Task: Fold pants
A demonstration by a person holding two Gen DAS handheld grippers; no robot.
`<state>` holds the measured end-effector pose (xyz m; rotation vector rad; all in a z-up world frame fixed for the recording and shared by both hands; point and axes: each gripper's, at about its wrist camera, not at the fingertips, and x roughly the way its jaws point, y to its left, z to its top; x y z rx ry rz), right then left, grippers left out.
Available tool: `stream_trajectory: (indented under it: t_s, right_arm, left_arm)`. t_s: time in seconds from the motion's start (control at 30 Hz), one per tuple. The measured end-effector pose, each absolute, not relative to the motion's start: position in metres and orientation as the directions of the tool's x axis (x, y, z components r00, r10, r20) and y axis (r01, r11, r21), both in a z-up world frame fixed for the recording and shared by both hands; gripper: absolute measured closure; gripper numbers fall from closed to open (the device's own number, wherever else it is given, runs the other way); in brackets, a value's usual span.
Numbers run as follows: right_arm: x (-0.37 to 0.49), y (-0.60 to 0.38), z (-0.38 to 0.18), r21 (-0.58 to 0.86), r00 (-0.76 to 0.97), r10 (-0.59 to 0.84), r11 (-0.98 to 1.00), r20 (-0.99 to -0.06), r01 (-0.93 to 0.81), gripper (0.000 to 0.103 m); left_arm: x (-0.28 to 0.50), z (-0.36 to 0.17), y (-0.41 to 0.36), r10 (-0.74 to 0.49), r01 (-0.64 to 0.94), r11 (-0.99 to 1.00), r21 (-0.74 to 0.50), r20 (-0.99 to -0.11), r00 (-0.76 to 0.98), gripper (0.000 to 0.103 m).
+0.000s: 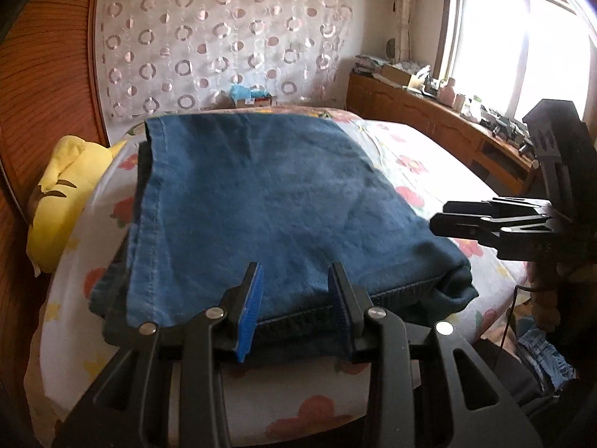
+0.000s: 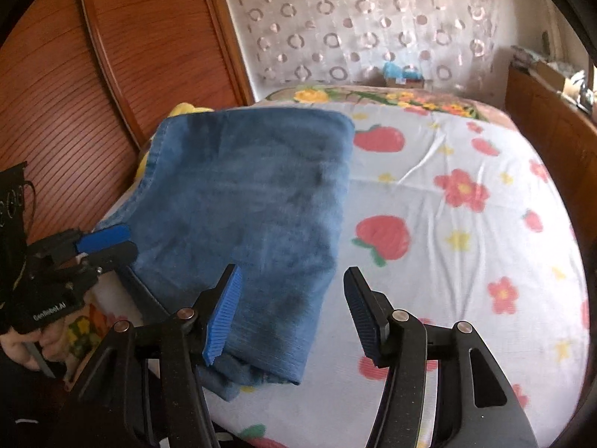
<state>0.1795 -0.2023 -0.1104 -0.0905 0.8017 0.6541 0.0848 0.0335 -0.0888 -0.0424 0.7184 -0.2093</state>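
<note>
The folded blue pants (image 1: pixel 261 201) lie flat on the flowered bedsheet (image 2: pixel 466 224), stretching away from me. My left gripper (image 1: pixel 296 302) hovers at their near edge, jaws narrowly apart, cloth showing between the pads but not pinched. My right gripper (image 2: pixel 291 317) stands wide and empty, left pad (image 2: pixel 222 321) over the pants' right edge, the other above bare sheet.

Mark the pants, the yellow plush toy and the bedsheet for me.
pants (image 1: pixel 261 201): left wrist view, middle of the folded denim's top layer.
yellow plush toy (image 1: pixel 71 194): left wrist view, its body beside the bed's left edge.
bedsheet (image 2: pixel 466 261): right wrist view, bare floral patch right of the pants.
</note>
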Motion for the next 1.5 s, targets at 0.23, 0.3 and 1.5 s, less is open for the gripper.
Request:
stream_trajectory:
  t_s: [0.23,0.3,1.5]
  right_arm:
    - [0.183,-0.193,-0.129,0.171,0.485,0.500,0.801,-0.718,-0.573,0.045]
    - [0.184,-0.194,-0.130,0.172,0.487,0.498,0.804,-0.717,-0.569,0.045]
    - [0.252,-0.166,-0.098,0.220,0.354,0.577,0.698,-0.736,-0.681,0.102]
  left_arm:
    - [0.089,-0.108,0.039,-0.199,0.155,0.980,-0.126,-0.684,0.702,0.068]
    - [0.089,-0.110,0.038,-0.200,0.158,0.980,-0.123,-0.682,0.704,0.068]
    - [0.087,-0.108,0.043,-0.214,0.158,0.977,-0.145,-0.677,0.704,0.068]
